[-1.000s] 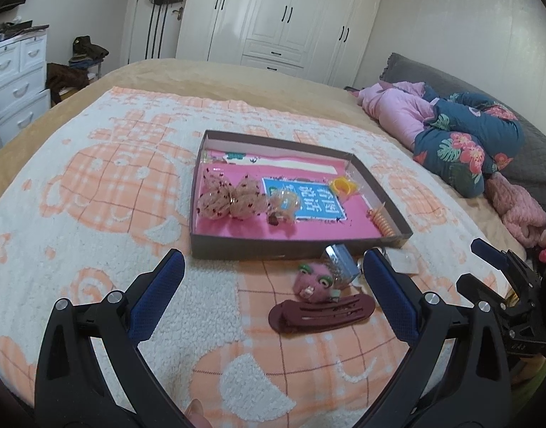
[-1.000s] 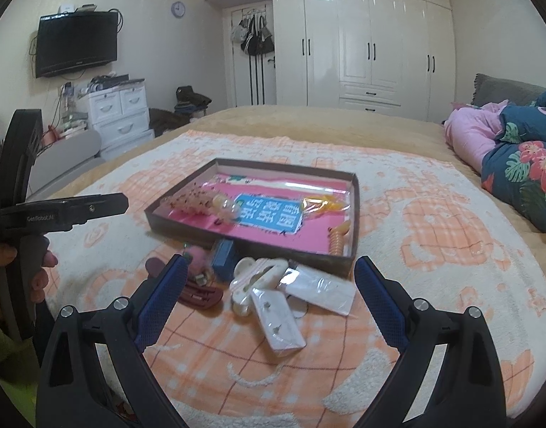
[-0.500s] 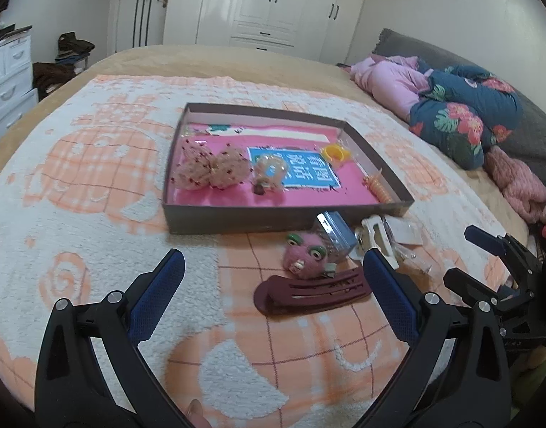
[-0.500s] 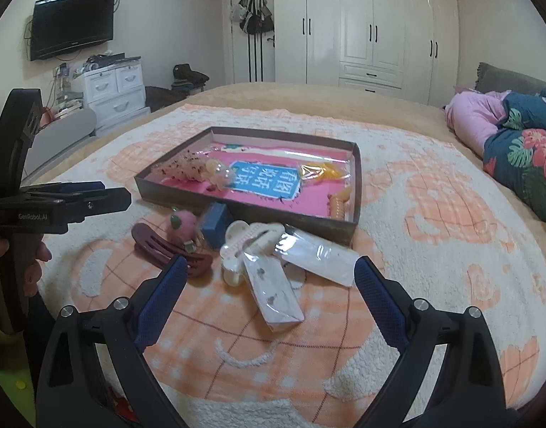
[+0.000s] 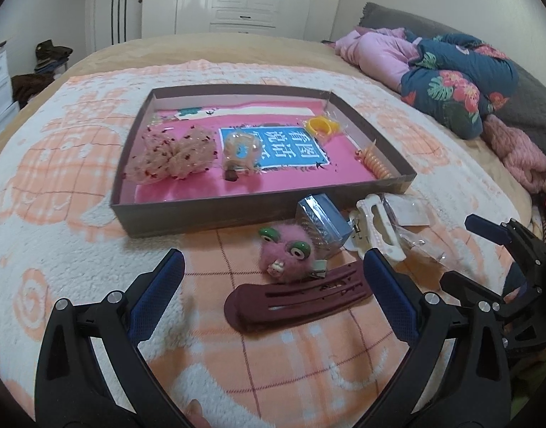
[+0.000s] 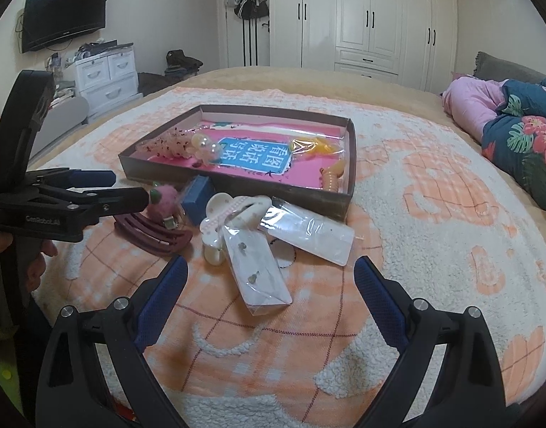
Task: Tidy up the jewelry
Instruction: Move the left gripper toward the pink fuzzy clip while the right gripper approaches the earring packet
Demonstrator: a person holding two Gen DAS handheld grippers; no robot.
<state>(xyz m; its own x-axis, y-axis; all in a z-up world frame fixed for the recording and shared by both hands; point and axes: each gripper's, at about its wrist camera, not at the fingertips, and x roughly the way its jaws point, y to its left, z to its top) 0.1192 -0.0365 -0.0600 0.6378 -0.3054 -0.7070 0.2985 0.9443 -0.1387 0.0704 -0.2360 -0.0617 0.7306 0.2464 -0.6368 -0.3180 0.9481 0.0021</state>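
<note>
A: How do the jaws stand?

B: Both pairs are spread wide with nothing between them. The left gripper (image 5: 273, 278) hangs just above the maroon hair clip (image 5: 298, 301), its blue pads either side of it but not touching. The right gripper (image 6: 271, 278) hangs over the clear packets, also holding nothing.

A: Take the box as the landmark. What lies in front of it?

B: Against the near wall of the brown box (image 5: 201, 210) sit a fuzzy pink clip with green eyes (image 5: 285, 253) and a small blue case (image 5: 321, 219). The maroon hair clip lies just nearer than those two. To the right of the case is a white claw clip (image 6: 223, 219), and over it two clear packets: one with small earrings (image 6: 257, 267), one longer (image 6: 310, 232), resting close to the box's near right corner.

A: And inside?

B: On the pink lining: a speckled sheer scrunchie (image 5: 171, 157) at the left, a pearly bauble (image 5: 241, 151) on the blue card (image 5: 276, 146) in the middle, a yellow ring piece (image 5: 321, 126) towards the far right, and an orange spiral tie (image 5: 374, 166) along the right wall.

A: What is under it all?

B: A white and peach fleece blanket (image 6: 433, 214) on a bed.
</note>
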